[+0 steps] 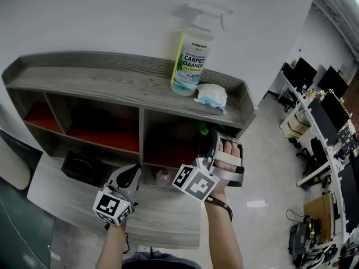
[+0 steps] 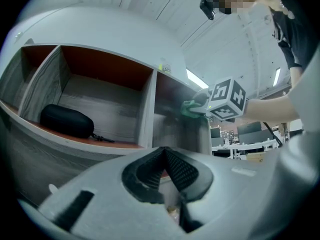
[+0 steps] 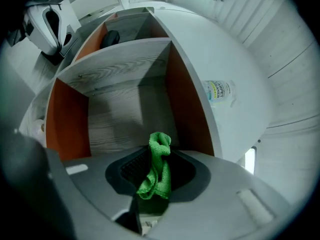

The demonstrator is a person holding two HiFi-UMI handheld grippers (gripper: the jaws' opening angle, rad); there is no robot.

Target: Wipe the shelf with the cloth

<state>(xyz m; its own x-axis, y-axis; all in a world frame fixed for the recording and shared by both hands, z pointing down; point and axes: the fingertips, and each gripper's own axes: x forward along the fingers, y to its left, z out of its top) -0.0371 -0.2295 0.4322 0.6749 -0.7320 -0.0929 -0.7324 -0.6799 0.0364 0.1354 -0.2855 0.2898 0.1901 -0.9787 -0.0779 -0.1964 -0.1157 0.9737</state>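
Between the right tongs (image 3: 156, 159) the green cloth (image 3: 159, 176) is clamped, facing the shelf (image 1: 112, 83); the left tongs (image 2: 163, 156) are closed, empty.

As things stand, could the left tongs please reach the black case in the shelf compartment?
Probably yes: the black case lies in an open-fronted shelf compartment ahead and left of the left tongs, with nothing between them. The tongs are shut, so they would need to open first.

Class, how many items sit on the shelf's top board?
2: a carpet-cleaner spray bottle stands right of centre on the shelf's top board, and a crumpled white wad lies just right of it. No others show.
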